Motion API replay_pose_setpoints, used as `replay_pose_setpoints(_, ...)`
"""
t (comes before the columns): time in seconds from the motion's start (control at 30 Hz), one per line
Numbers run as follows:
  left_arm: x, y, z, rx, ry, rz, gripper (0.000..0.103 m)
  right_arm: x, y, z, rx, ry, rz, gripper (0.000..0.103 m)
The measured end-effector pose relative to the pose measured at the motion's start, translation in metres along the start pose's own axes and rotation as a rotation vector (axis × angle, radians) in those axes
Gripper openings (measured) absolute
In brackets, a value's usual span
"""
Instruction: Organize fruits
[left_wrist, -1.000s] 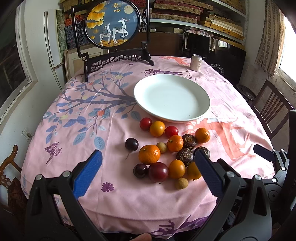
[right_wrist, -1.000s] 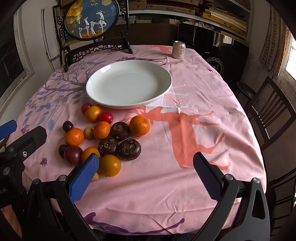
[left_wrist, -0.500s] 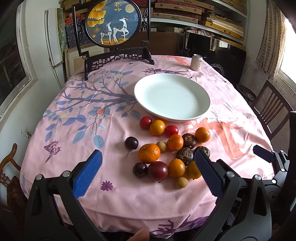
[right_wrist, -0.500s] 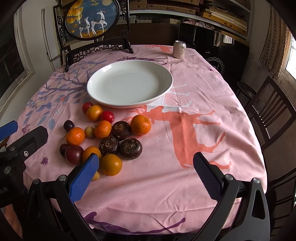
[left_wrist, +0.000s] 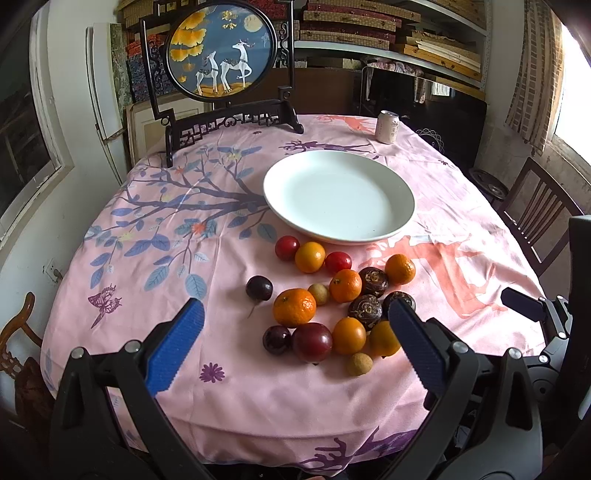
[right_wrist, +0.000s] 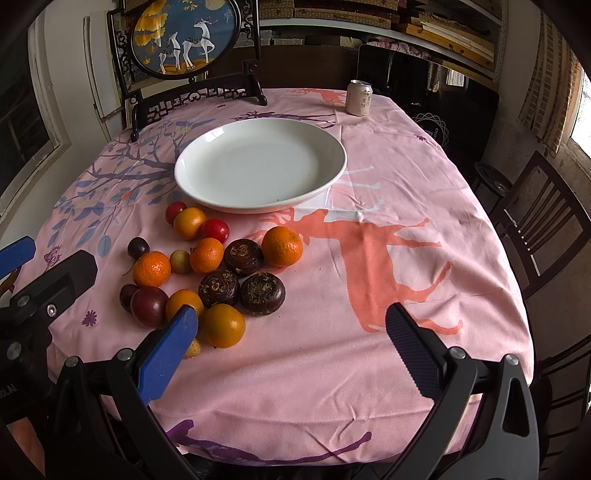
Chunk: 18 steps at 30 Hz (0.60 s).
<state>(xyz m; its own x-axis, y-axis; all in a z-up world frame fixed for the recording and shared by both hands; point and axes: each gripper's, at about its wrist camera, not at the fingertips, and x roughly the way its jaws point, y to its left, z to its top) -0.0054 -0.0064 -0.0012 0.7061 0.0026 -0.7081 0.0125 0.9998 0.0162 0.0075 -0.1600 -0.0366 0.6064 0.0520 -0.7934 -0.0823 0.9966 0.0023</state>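
Note:
A heap of fruit (left_wrist: 332, 299) lies on the pink tablecloth: several oranges, red and dark plums, dark brown ridged fruits and small tan ones. The heap also shows in the right wrist view (right_wrist: 207, 273). An empty white plate (left_wrist: 340, 195) sits just beyond it, also in the right wrist view (right_wrist: 258, 166). My left gripper (left_wrist: 295, 336) is open and empty, held above the near side of the heap. My right gripper (right_wrist: 291, 332) is open and empty, to the right of the heap near the table's front edge.
A framed round deer picture on a black stand (left_wrist: 221, 74) stands at the back left of the table. A drink can (right_wrist: 359, 98) stands at the back right. A wooden chair (right_wrist: 543, 221) is beside the table on the right. Shelves line the back wall.
Both grippers have crept slightly forward toward the fruit. Nothing on the table has moved.

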Motion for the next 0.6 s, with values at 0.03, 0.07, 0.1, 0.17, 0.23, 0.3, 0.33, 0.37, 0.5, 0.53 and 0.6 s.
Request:
replay_pose_setpoints(0.03,-0.0001,-0.0005,-0.0001,0.002,-0.001,0.001,0.101,0.0001,-0.0001,0.0001,0.000,-0.001,0.000,0.102)
replay_pose_setpoints(0.07,0.0000,-0.0010,-0.0001,0.003,-0.001,0.000,0.101,-0.0001,0.0001,0.0001,-0.001,-0.001,-0.001,0.102)
replay_pose_setpoints(0.1,-0.0002,-0.0012,-0.0002,0.002,-0.001,0.000,0.101,0.0000,-0.0001,0.0001,0.000,-0.001,-0.001,0.102)
replay_pose_setpoints(0.17,-0.0002,-0.0017,-0.0006,0.002,0.000,-0.001,0.101,0.0001,-0.0002,0.0003,0.000,-0.001,0.000,0.102)
replay_pose_setpoints(0.23,-0.0002,-0.0015,-0.0006,0.002,0.000,-0.001,0.101,0.0001,-0.0003,0.0003,0.001,0.000,0.000,0.102)
replay_pose_setpoints(0.3,-0.0001,-0.0016,-0.0004,0.002,0.000,-0.002,0.101,-0.0002,-0.0001,0.0003,0.001,-0.001,0.000,0.102)
replay_pose_setpoints(0.33,-0.0001,-0.0016,-0.0004,0.003,0.000,-0.001,0.101,-0.0001,-0.0002,0.0003,0.000,-0.001,0.000,0.102)
replay_pose_setpoints(0.37,0.0000,-0.0016,-0.0003,0.003,0.000,-0.001,0.101,-0.0002,0.0000,0.0003,0.000,0.000,0.000,0.102)
replay_pose_setpoints(0.5,0.0000,-0.0014,-0.0005,0.002,0.001,-0.001,0.101,-0.0009,0.0006,-0.0003,0.000,0.001,0.001,0.102)
replay_pose_setpoints(0.53,0.0003,-0.0016,-0.0005,0.001,0.003,-0.002,0.101,-0.0010,0.0010,-0.0006,0.000,0.002,0.002,0.102)
replay_pose_setpoints(0.6,0.0000,-0.0011,-0.0008,0.000,0.005,-0.003,0.101,-0.0014,0.0015,-0.0009,0.000,0.001,0.002,0.102)
